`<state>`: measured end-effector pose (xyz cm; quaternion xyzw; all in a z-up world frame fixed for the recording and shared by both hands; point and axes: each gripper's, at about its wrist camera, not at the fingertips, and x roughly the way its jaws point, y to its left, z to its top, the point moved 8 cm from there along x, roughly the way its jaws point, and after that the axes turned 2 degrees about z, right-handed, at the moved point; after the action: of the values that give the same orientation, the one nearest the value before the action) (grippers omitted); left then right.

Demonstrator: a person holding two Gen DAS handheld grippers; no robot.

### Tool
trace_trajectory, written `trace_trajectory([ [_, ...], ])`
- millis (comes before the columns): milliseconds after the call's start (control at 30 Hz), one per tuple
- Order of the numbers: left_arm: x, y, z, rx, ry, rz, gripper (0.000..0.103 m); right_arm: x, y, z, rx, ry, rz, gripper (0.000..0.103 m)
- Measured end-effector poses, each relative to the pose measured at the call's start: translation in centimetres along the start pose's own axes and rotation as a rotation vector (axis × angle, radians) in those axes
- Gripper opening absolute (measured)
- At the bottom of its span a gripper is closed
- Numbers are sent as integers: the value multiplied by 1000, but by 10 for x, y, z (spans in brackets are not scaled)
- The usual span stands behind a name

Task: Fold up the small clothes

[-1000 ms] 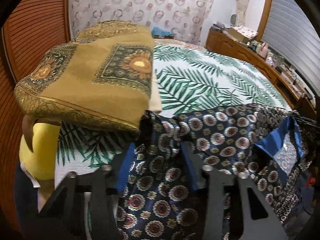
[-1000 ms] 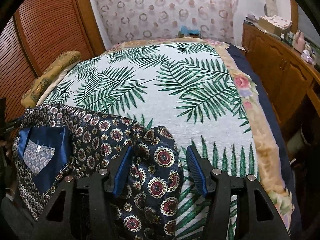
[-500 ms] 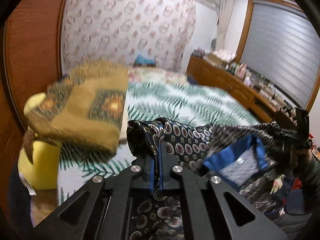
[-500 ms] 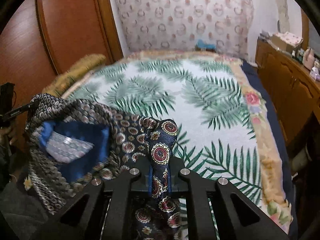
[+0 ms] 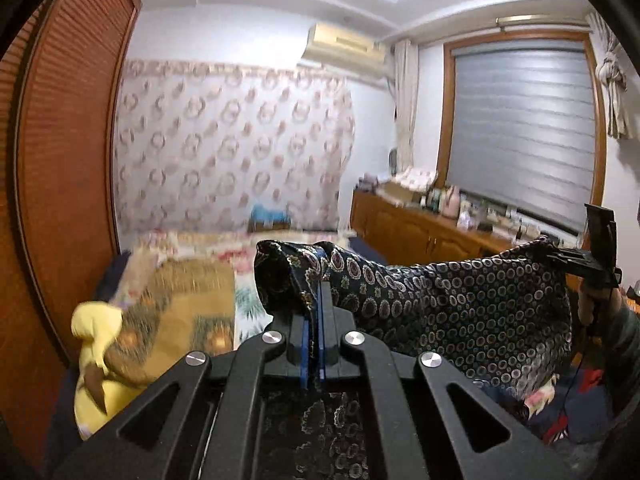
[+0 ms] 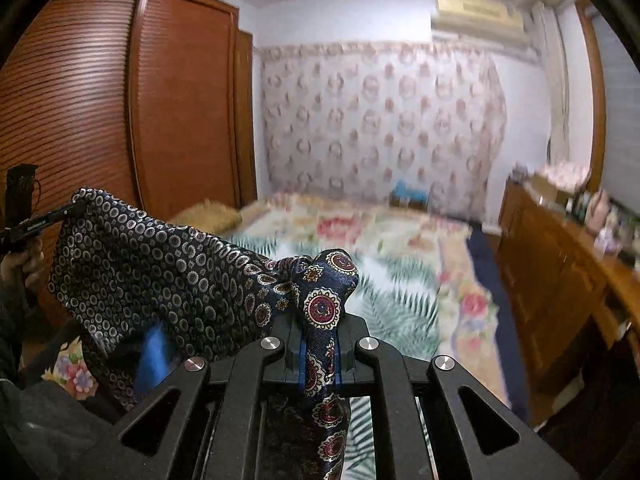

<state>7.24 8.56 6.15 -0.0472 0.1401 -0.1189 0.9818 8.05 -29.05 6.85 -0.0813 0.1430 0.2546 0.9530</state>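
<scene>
We are pinching one bunched corner of the dark patterned garment (image 5: pixel 440 300) in the left gripper (image 5: pixel 314 312), its jaws clamped tight on the cloth, and the other corner in the right gripper (image 6: pixel 318 320), likewise closed on fabric. The garment is hanging stretched between our two tongs. Beyond and below them the bed (image 6: pixel 400 264) with its palm-leaf cover is lying, the wooden wardrobe (image 6: pixel 120 100) standing off to the left.

Garment (image 5: pixel 460 300): stretched in the air above the near end of the bed (image 6: pixel 400 248), one corner in the left hand-held gripper (image 5: pixel 314 320), the other in the right hand-held gripper (image 6: pixel 318 344). Wardrobe (image 6: pixel 120 120): left of bed. Cushion (image 5: pixel 180 320): bed's left edge. Sideboard (image 6: pixel 560 264): right of bed.
</scene>
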Motion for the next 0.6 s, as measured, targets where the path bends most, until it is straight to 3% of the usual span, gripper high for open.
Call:
trace_trajectory([
  [167,14,8,44,19,-53,33,4,-24,-3,51,-75,-85,-41,8],
  [300,61,22,80,49,-57,95,4,6,-16,92,-114,-90,-95,8],
  [400,120,41,92,64,-13,153,4,60,-33,112,-129,-44,-166,8],
  [500,182,68,76,67,73,231,6,135,-48,112,-51,39,-249,10],
  [567,217,84,54,49,159,227,17,189,-56,95,1,123,-272,20],
  [600,232,94,36,34,208,231,23,213,-61,80,30,175,-288,31],
])
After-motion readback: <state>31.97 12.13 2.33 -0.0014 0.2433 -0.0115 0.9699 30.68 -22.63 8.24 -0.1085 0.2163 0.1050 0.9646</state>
